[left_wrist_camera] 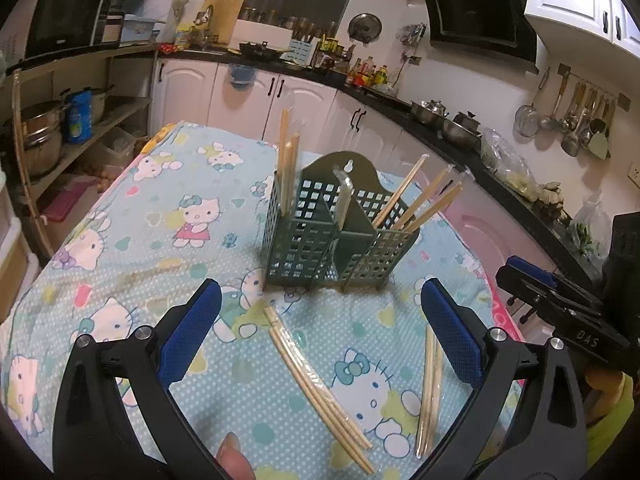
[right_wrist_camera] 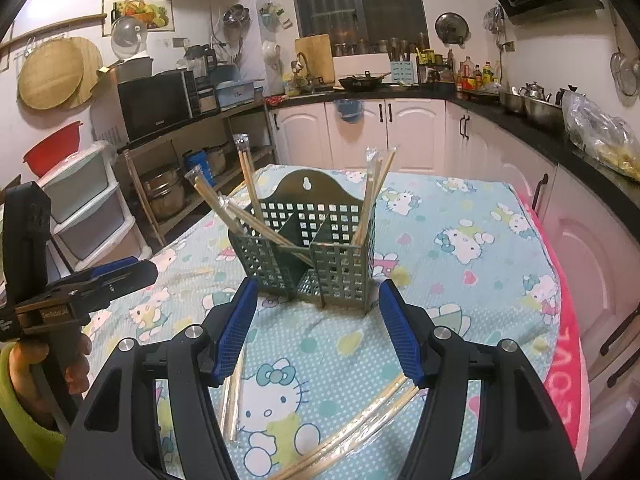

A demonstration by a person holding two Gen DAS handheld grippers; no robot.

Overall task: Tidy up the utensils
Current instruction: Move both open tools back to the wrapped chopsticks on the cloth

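Left wrist, holder [left_wrist_camera: 320,248], wrapped chopsticks [left_wrist_camera: 416,204] inside

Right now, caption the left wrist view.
Open left gripper above wrapped chopsticks lying before the green holder.

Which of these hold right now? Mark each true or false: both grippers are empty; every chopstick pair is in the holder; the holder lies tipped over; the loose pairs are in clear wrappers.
1. Both grippers are empty: true. The left gripper and right gripper stand open with nothing between the pads.
2. Every chopstick pair is in the holder: false. Two pairs lie on the tablecloth.
3. The holder lies tipped over: false. It stands upright.
4. The loose pairs are in clear wrappers: true.
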